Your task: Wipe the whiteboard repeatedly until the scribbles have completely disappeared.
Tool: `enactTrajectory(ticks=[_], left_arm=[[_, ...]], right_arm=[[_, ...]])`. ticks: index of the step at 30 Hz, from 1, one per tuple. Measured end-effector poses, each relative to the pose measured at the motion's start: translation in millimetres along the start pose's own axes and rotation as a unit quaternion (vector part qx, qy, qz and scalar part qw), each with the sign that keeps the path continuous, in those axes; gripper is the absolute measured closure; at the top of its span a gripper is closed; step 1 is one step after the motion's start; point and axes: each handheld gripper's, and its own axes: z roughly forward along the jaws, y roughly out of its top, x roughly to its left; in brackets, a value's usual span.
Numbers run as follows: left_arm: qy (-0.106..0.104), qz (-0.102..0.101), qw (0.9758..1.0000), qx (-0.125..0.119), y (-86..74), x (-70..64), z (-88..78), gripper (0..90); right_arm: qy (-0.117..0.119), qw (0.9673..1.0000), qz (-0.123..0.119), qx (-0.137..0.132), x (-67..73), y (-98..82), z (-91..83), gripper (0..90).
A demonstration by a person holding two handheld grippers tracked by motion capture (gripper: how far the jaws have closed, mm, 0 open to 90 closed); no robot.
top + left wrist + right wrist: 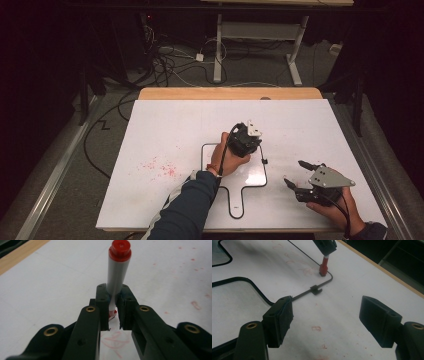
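Left gripper (113, 312) clenched on a red-capped marker (117, 275) — its tip touched the white worktop (165, 130) inside the black-outlined paddle shape (235, 172), by its far right corner. Right gripper (325, 322) — jaws spread wide, nothing between them — rested near the worktop's right edge.

Marker (117, 277) grey, red cap; board (165, 135) white, red smudges.
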Motion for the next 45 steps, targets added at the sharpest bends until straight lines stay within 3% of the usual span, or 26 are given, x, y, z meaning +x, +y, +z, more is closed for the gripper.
enactTrajectory(ticks=[2, 6, 10, 13, 15, 18, 21, 22, 23, 26, 34, 37, 40, 45], left_arm=[[-0.015, 0.004, 0.9999, 0.0, 1.0, -4.2, -0.1, 78.4], [-0.015, 0.018, 0.9997, 0.001, 3.1, -11.8, 1.0, 78.4], [0.003, 0.012, 0.9999, 0.005, 1.1, -5.0, -0.4, 78.3], [-0.001, -0.003, 1.0, 0.004, -2.4, 2.5, -3.3, 78.4], [0.0, -0.002, 1.0, 0.006, -2.5, 2.1, -3.8, 78.4], [-0.018, 0.003, 0.9998, 0.005, -0.8, -3.8, -2.9, 78.4], [-0.009, 0.024, 0.9996, 0.014, 1.8, -10.1, -2.9, 78.3], [0.004, 0.014, 0.9998, 0.014, 0.0, -5.4, -4.2, 78.4], [0.004, 0.014, 0.9998, 0.014, 0.0, -5.4, -4.2, 78.4], [0.007, -0.011, 0.9998, 0.016, -6.5, 8.5, -10.6, 78.4], [0.032, -0.019, 0.9987, 0.036, -15.0, 24.1, -23.7, 78.4], [0.022, -0.02, 0.9991, 0.03, -12.8, 18.8, -20.1, 78.4], [0.009, -0.002, 0.9997, 0.022, -4.0, 1.7, -9.9, 78.4], [0.008, 0.001, 0.9998, 0.02, 1.5, -3.4, -4.1, 78.4]], right_arm=[[0.0, 1.0, 0.001, -0.001, 0.0, 0.1, -0.4, 27.9], [-0.001, 1.0, 0.002, 0.0, -0.8, -0.1, -0.4, 27.9], [-0.004, 1.0, 0.0, -0.001, -0.8, 0.1, -1.0, 27.9], [-0.004, 1.0, -0.001, 0.001, -0.8, -0.6, -0.8, 27.9], [-0.004, 1.0, -0.001, 0.002, -0.8, -0.6, -0.6, 27.9], [-0.002, 1.0, -0.001, 0.0, -0.6, 0.0, -0.5, 27.9], [-0.003, 1.0, -0.001, 0.001, -0.6, 0.1, -0.3, 27.9], [-0.002, 1.0, 0.0, 0.001, -0.7, 0.0, 0.1, 27.9], [-0.003, 1.0, -0.001, 0.001, -0.4, -0.1, 0.2, 27.9], [-0.004, 1.0, -0.002, 0.001, -0.4, -0.2, -0.5, 27.9], [-0.009, 0.9999, -0.004, 0.003, -0.8, 0.5, -0.5, 27.9], [-0.009, 0.9999, -0.006, 0.003, 0.2, 1.5, 0.6, 27.9], [-0.005, 0.9999, -0.008, 0.005, 0.8, 1.9, 2.3, 27.9], [-0.006, 1.0, -0.005, 0.004, -0.3, 0.8, 1.5, 28.0]])
